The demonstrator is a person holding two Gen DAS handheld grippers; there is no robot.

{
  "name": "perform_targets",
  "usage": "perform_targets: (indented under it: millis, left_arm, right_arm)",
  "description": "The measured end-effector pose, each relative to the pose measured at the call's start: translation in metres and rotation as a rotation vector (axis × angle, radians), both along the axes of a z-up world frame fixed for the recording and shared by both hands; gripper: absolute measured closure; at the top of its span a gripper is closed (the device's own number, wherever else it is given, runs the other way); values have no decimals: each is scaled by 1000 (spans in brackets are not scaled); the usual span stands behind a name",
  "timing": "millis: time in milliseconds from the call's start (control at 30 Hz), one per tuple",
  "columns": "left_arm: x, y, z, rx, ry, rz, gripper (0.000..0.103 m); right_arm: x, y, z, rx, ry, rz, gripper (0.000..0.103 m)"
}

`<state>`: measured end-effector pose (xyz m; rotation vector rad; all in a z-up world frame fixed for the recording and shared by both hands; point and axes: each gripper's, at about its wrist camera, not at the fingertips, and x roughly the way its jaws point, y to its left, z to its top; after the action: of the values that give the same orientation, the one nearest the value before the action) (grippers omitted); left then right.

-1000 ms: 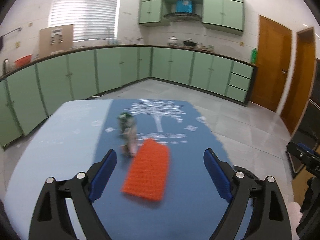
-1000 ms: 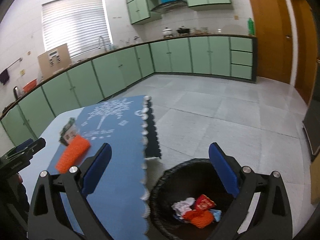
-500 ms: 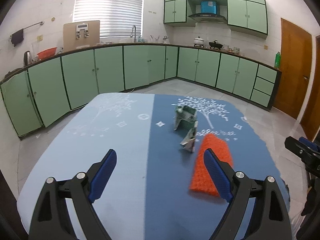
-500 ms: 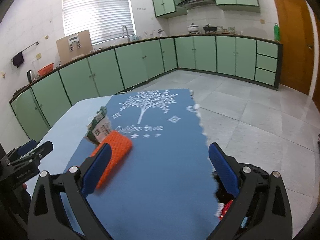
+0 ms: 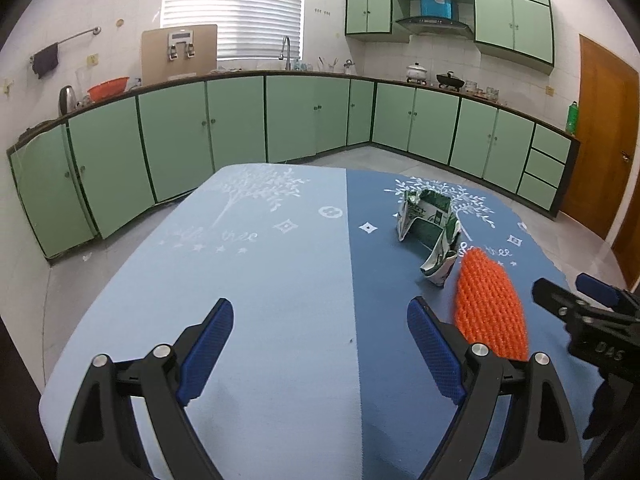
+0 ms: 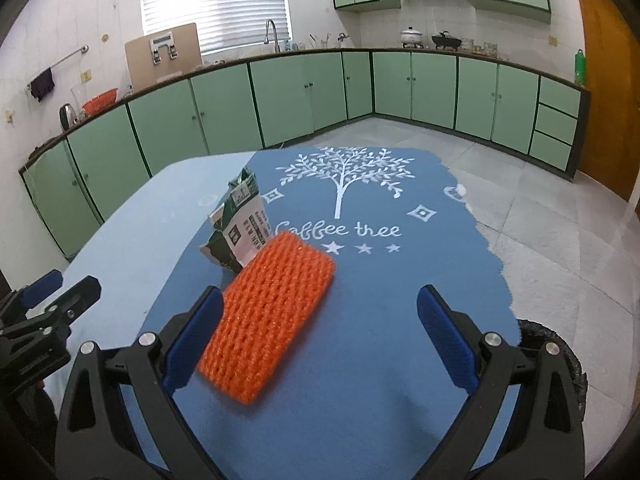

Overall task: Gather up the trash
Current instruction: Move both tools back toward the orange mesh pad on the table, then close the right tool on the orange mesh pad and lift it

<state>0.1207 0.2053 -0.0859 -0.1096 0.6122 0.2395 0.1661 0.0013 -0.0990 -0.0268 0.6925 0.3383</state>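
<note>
An orange knitted pad (image 6: 268,312) lies on the blue tablecloth (image 6: 380,320); it also shows in the left wrist view (image 5: 490,308). A crumpled green and white carton (image 6: 240,224) stands just behind it, touching its far end, and shows in the left wrist view (image 5: 432,232) too. My right gripper (image 6: 320,340) is open and empty, just above the cloth, with the pad by its left finger. My left gripper (image 5: 320,352) is open and empty over the light blue half (image 5: 260,280), left of the pad.
The black trash bin's rim (image 6: 560,344) shows at the table's right edge, beside my right gripper. Green cabinets (image 5: 240,120) line the walls beyond the floor. A wooden door (image 5: 604,136) is at the right.
My right gripper has swung from over the bin to over the table and come close to the orange pad. My left gripper has turned left, so pad and carton now sit to its right.
</note>
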Motion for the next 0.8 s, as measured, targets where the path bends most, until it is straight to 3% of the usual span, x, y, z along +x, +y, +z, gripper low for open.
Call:
perform_targets:
  millis: [500, 600, 800]
  left_arm:
    - [17, 13, -18, -28, 48, -1, 16]
    - [19, 14, -21, -32, 55, -3, 16]
    - [22, 14, -24, -39, 63, -5, 16]
  right_arm:
    - [17, 20, -34, -44, 119, 20, 28]
    - [19, 24, -37, -30, 149, 52, 42]
    - [14, 32, -36, 5, 168, 133, 82]
